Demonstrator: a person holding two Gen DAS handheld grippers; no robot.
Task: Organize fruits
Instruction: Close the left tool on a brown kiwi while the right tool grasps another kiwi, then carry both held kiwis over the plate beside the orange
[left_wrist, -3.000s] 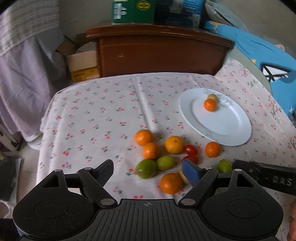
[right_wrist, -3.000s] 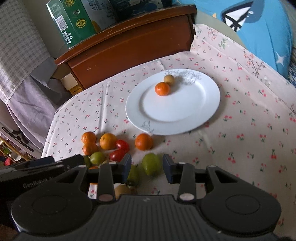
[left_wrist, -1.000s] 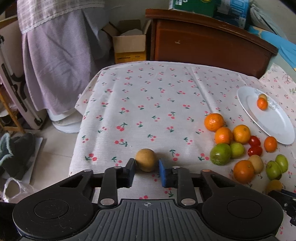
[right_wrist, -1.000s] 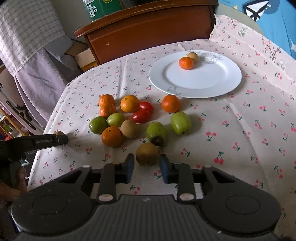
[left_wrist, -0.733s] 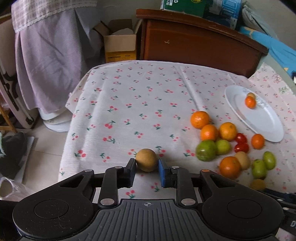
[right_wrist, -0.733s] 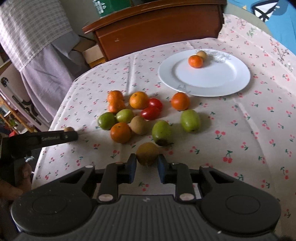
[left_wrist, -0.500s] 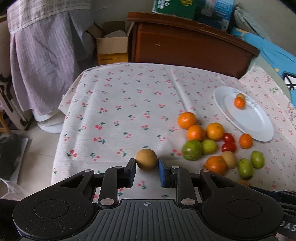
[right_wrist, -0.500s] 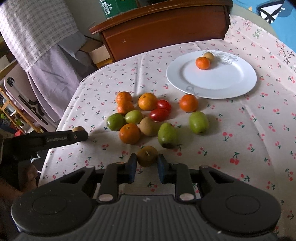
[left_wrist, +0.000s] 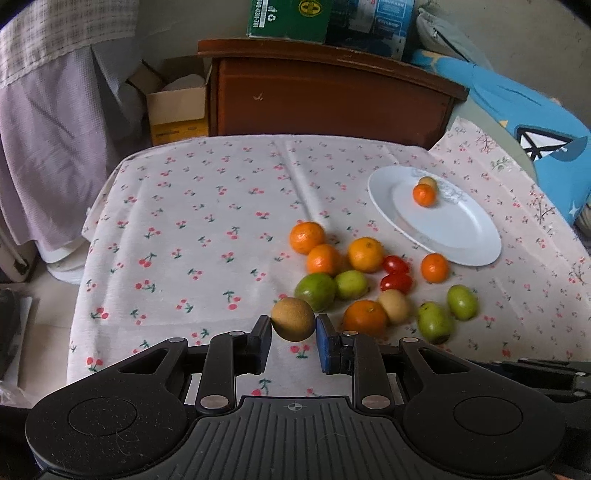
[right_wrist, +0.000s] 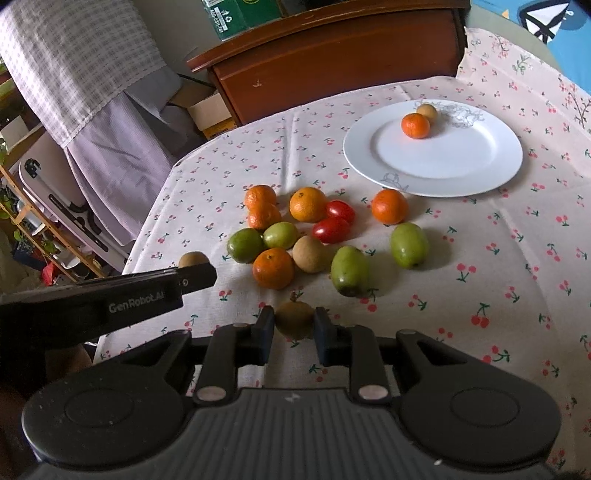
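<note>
My left gripper (left_wrist: 293, 332) is shut on a round brown fruit (left_wrist: 293, 319), held just above the tablecloth, left of the fruit pile. My right gripper (right_wrist: 294, 328) is shut on a darker brown fruit (right_wrist: 294, 319) at the near side of the pile. In the right wrist view the left gripper (right_wrist: 192, 275) reaches in from the left with its brown fruit (right_wrist: 192, 259) showing above it. Several oranges, green fruits, two red tomatoes (right_wrist: 331, 229) and a tan fruit (right_wrist: 310, 254) lie loose on the cloth. A white plate (right_wrist: 491, 147) holds a small orange (right_wrist: 415, 125) and a tan fruit (right_wrist: 427, 110).
A dark wooden headboard (left_wrist: 325, 99) stands behind the table, with a green carton (left_wrist: 288, 18) on top. A cardboard box (left_wrist: 177, 110) and purple cloth (left_wrist: 48, 147) lie at the left. A blue pillow (left_wrist: 535, 125) sits at the right. The table's left edge (left_wrist: 79, 280) drops off.
The left gripper has carried its brown fruit rightward, close to the fruit pile. The right gripper has closed on the dark brown fruit and stayed in place.
</note>
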